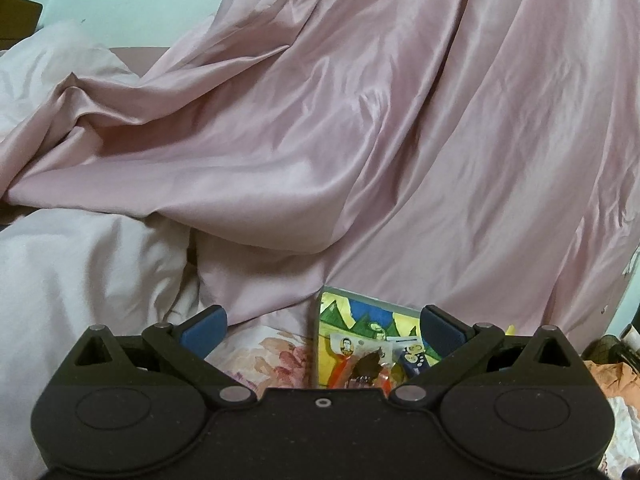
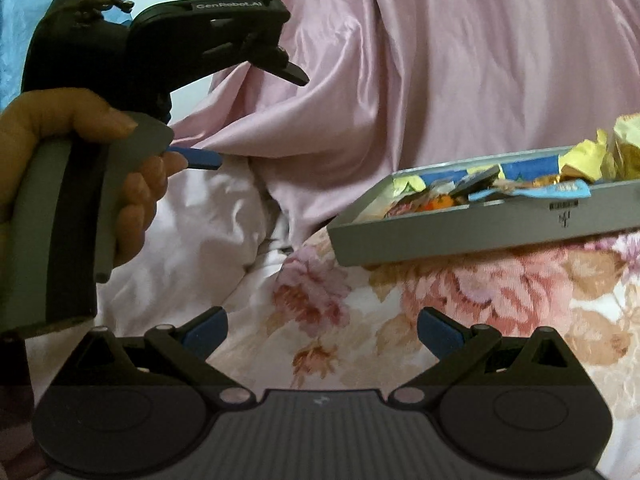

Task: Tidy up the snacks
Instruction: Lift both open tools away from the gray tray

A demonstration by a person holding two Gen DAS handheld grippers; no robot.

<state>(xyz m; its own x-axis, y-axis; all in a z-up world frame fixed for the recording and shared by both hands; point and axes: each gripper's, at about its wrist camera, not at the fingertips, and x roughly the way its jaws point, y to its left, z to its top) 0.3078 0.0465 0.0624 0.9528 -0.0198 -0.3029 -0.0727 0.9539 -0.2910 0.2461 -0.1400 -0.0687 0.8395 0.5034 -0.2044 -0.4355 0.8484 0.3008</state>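
Presently catalogued: tray (image 2: 460, 236), grey, shallow, heaped with snacks (image 2: 520, 184); resting tilted on floral bed cover (image 2: 460, 300), one edge lifted. Left gripper (image 1: 322, 330): fingers apart, empty, above tray. Right gripper (image 2: 322, 330): fingers apart, empty, short of tray. Risks: soft, uneven bedding likely to tip tray under pressure; loose wrappers liable to slide over low rim; pink sheet (image 1: 400, 140) apt to snag.

floral bedsheet (image 2: 460, 304) bears snack tray (image 2: 480, 232) and pink satin cover (image 2: 440, 60).
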